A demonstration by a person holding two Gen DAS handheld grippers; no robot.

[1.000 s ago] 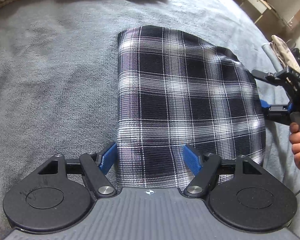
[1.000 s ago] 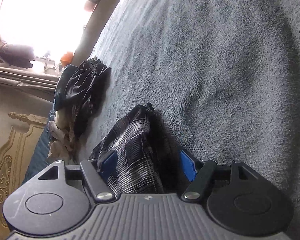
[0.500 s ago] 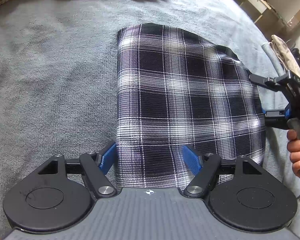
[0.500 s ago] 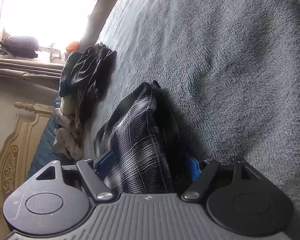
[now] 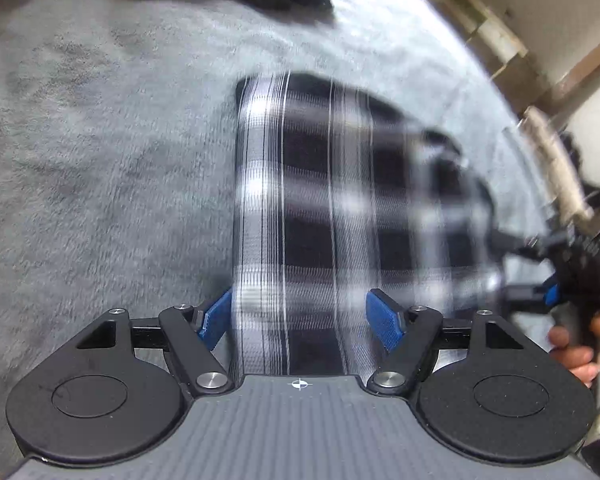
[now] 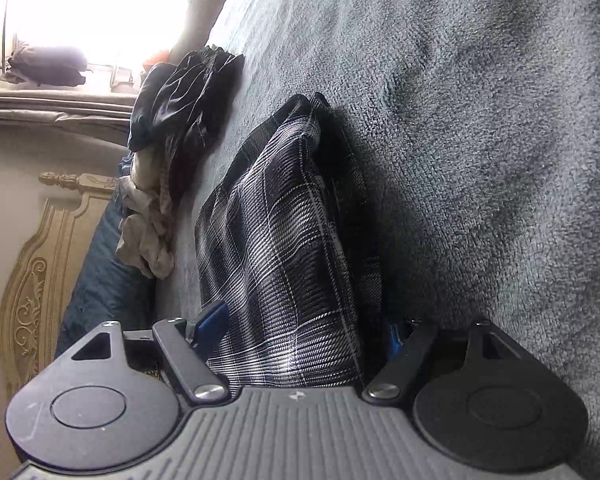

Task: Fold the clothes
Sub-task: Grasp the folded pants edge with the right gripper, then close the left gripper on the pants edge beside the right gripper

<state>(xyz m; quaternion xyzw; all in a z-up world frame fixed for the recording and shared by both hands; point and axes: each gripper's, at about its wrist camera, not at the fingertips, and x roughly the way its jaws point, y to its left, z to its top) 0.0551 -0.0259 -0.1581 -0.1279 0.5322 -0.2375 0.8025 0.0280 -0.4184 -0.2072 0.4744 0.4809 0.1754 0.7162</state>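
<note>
On the grey bed (image 5: 100,160), both claws straddle the folded plaid cloth (image 5: 319,208), wide apart; the right claw (image 6: 300,332) has pushed deeper in, ready to lift.

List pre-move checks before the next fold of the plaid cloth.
1. Black-and-white plaid folded cloth lies on the grey fleece blanket, far-left edge straight: ok.
2. Left tool over the cloth's near edge, jaws open: ok.
3. Right tool at the cloth's side edge, fabric between its jaws: ok.
4. Right tool's pads pressing the fabric: cannot tell.
5. Dark crumpled garments apart from the cloth: ok.
6. Left wrist view sharp enough to place a grip: not ok, blurred.
</note>
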